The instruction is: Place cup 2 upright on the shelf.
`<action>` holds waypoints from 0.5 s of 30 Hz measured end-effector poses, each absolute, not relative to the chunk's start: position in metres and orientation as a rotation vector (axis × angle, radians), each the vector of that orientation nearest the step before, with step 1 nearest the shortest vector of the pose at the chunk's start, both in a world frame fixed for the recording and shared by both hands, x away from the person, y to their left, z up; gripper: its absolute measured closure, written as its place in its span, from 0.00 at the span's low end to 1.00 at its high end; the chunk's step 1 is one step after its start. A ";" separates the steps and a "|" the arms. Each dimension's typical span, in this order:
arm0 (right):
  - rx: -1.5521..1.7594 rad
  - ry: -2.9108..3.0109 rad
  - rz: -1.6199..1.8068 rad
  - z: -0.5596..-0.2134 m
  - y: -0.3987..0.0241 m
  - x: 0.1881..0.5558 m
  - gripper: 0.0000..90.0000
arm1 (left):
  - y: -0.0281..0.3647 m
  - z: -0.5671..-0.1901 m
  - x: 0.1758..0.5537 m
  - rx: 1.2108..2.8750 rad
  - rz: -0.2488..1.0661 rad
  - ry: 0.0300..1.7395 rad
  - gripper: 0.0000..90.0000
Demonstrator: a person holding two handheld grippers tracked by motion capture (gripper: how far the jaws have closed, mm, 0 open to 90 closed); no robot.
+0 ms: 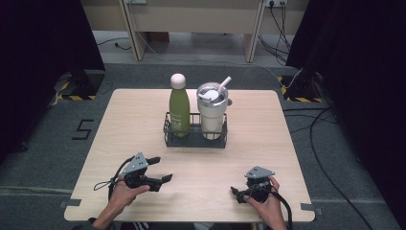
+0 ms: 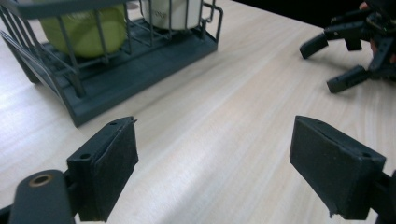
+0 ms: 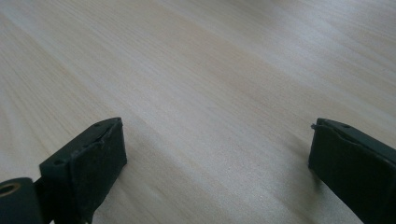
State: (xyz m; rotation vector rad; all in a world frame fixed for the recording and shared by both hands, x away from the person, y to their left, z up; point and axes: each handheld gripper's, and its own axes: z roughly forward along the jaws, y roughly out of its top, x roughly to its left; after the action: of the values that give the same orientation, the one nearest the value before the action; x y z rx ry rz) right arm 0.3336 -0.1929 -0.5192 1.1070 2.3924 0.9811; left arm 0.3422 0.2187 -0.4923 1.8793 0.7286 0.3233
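High view, near edge: my left gripper (image 1: 160, 170) and right gripper (image 1: 239, 193), fingers apart, empty, low over the tabletop (image 1: 249, 143). Mid-table: wire caddy (image 1: 194, 139), light and stiff, I'd guess. Inside: green bottle (image 1: 179, 111), smooth, likely slippery; take its body. Tumbler (image 1: 212, 112) alongside.

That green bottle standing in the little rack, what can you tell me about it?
The green bottle is slim and matte olive, with faint pale lettering on its side and a rounded cream cap, closed. It stands upright in the left half of a dark wire rack at mid-table, beside a white lidded tumbler with a straw. Only the rack touches it; neither pair of tongs is near.
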 end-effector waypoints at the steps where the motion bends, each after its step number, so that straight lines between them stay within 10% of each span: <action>1: 1.107 2.393 0.981 -0.519 -0.193 0.334 0.05 | 0.219 -0.494 0.341 1.886 0.325 0.725 0.17; 15: 1.106 2.393 0.981 -0.519 -0.193 0.334 0.05 | 0.218 -0.508 0.327 1.993 0.335 0.696 0.17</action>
State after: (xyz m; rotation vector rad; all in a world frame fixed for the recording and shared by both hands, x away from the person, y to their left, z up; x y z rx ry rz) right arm 0.3335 -0.1929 -0.5192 1.1062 2.3933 0.9813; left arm 0.3274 0.2178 -0.5075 1.9930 0.6964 0.3353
